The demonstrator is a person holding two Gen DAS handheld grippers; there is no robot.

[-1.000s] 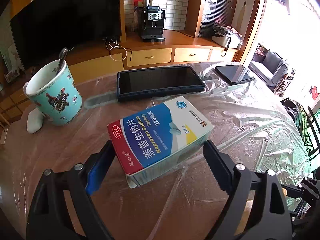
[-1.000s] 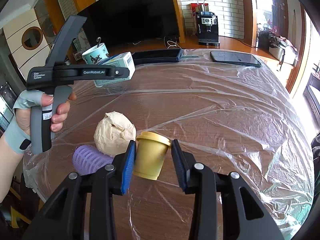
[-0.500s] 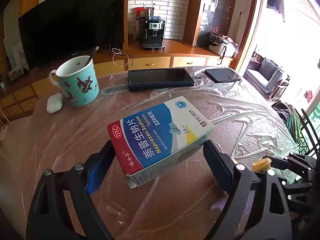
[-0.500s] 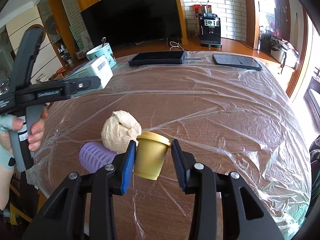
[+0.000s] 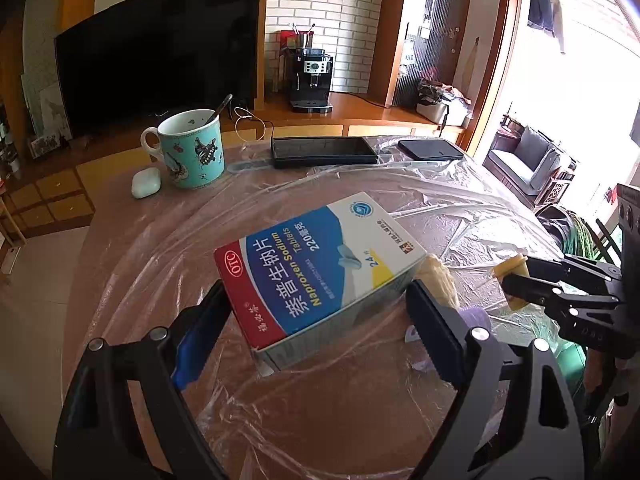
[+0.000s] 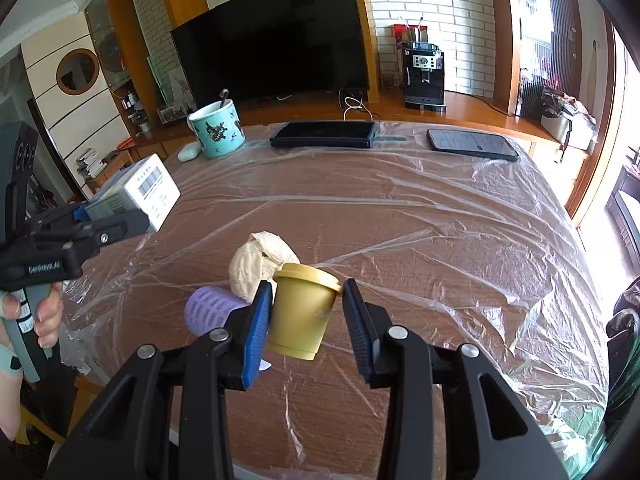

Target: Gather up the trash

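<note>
My left gripper (image 5: 320,320) is shut on a white, blue and red medicine box (image 5: 316,272) and holds it above the plastic-covered table (image 5: 160,240). The box also shows at the left of the right wrist view (image 6: 138,192). My right gripper (image 6: 306,320) is shut on a small yellow lidded cup (image 6: 302,310), held just above the table. A crumpled cream paper ball (image 6: 258,262) and a purple hair roller (image 6: 210,308) lie on the table just behind and left of the cup. The right gripper and cup show at the right of the left wrist view (image 5: 510,276).
A teal mug with a spoon (image 5: 192,154) and a white earbud case (image 5: 146,182) stand at the far left. A dark tablet (image 5: 324,152) and a phone (image 5: 430,149) lie at the far edge. The plastic sheet (image 6: 440,240) is wrinkled.
My left gripper has pulled back toward the table's near left edge with the box. The right gripper keeps hold of the cup and has barely moved.
</note>
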